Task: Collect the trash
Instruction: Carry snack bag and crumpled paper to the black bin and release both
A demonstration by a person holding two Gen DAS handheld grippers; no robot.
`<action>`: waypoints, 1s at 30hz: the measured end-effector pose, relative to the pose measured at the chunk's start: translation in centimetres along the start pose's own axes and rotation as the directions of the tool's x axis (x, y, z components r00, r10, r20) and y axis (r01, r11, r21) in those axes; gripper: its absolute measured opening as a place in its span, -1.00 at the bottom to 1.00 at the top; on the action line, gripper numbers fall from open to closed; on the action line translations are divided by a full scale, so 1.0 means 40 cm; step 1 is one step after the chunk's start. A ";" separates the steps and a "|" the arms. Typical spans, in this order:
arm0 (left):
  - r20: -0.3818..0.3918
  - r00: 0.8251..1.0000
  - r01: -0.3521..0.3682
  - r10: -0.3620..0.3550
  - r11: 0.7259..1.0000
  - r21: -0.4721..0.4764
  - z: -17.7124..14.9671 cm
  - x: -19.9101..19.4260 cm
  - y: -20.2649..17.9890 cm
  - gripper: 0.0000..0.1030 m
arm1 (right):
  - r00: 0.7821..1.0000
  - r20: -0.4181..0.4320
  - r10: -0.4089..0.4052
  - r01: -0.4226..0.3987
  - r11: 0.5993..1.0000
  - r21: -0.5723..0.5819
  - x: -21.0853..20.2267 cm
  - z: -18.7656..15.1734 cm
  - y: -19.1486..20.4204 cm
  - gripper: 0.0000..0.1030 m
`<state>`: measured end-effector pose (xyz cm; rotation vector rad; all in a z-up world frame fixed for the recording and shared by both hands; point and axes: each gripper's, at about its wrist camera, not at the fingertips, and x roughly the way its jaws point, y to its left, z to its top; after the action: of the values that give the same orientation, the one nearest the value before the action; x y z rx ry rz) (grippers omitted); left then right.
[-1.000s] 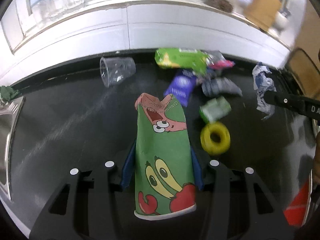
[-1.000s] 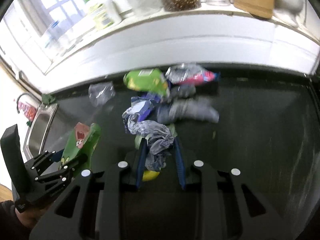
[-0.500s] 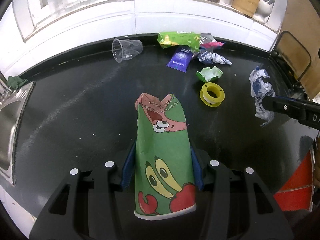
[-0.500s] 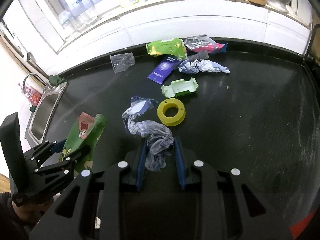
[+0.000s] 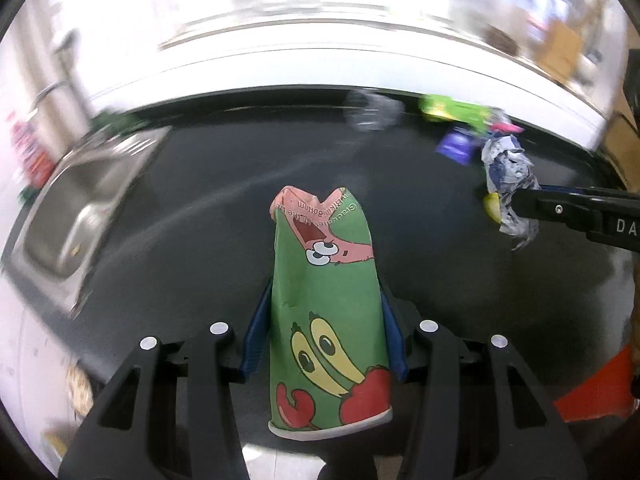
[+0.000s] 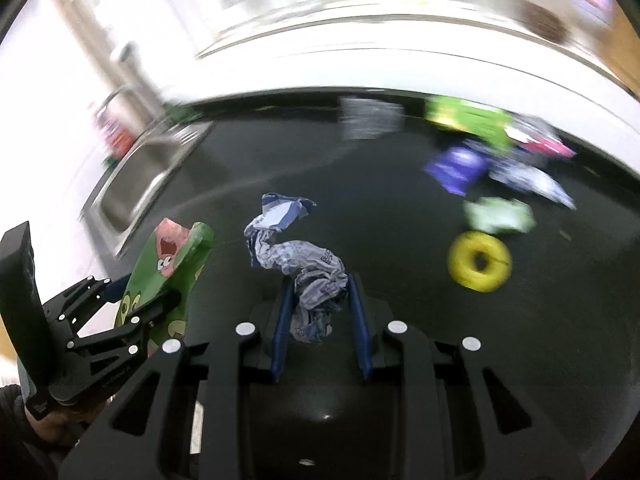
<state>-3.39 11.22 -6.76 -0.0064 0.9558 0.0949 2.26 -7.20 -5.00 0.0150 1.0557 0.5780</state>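
Green cartoon-printed paper cup (image 5: 326, 316) in our left gripper (image 5: 324, 336) jaws, crumpled grey-blue wrapper (image 6: 308, 276) in right gripper (image 6: 320, 320) jaws — several scraps remain on the black table (image 6: 400, 280).

**Cartoon cup carries the only clear lettering**

A crushed green paper cup (image 5: 326, 320), printed with cartoon characters, bears a line of upside-down print along its pink rim; the word "Bottom" can be made out, the letters beside it too creased to read with certainty. White capitals "DA" stand on the black body of the right claw (image 5: 516, 210) at the left wrist view's right edge, the rest cut off. Print on the crumpled grey wrapper (image 6: 308, 276) and on the blurred purple packet (image 6: 456, 168) near the worktop's far edge cannot be read.
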 end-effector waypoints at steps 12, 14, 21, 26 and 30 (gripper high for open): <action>-0.118 0.959 -0.285 0.259 0.873 -0.397 -0.316 -0.160 0.408 -0.07 | 0.939 -0.258 0.229 -0.321 0.853 -0.411 0.209 -0.052 0.593 -0.46; -0.151 0.949 -0.316 0.278 0.837 -0.446 -0.376 -0.177 0.455 -0.07 | 0.920 -0.304 0.246 -0.366 0.815 -0.448 0.231 -0.080 0.672 -0.46; -0.230 0.933 -0.361 0.278 0.741 -0.567 -0.561 -0.197 0.595 -0.07 | 0.850 -0.464 0.249 -0.486 0.711 -0.509 0.321 -0.190 0.911 -0.46; -0.242 0.942 -0.335 0.233 0.720 -0.608 -0.633 -0.154 0.648 -0.07 | 0.821 -0.529 0.215 -0.503 0.711 -0.491 0.392 -0.233 0.985 -0.46; -0.251 0.946 -0.320 0.205 0.712 -0.625 -0.666 -0.116 0.679 -0.07 | 0.818 -0.549 0.172 -0.488 0.712 -0.505 0.442 -0.252 1.030 -0.46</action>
<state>-30.04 36.65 -17.38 -0.5486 1.0417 0.7152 -17.88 33.35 -12.91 -0.5635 1.2884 1.3169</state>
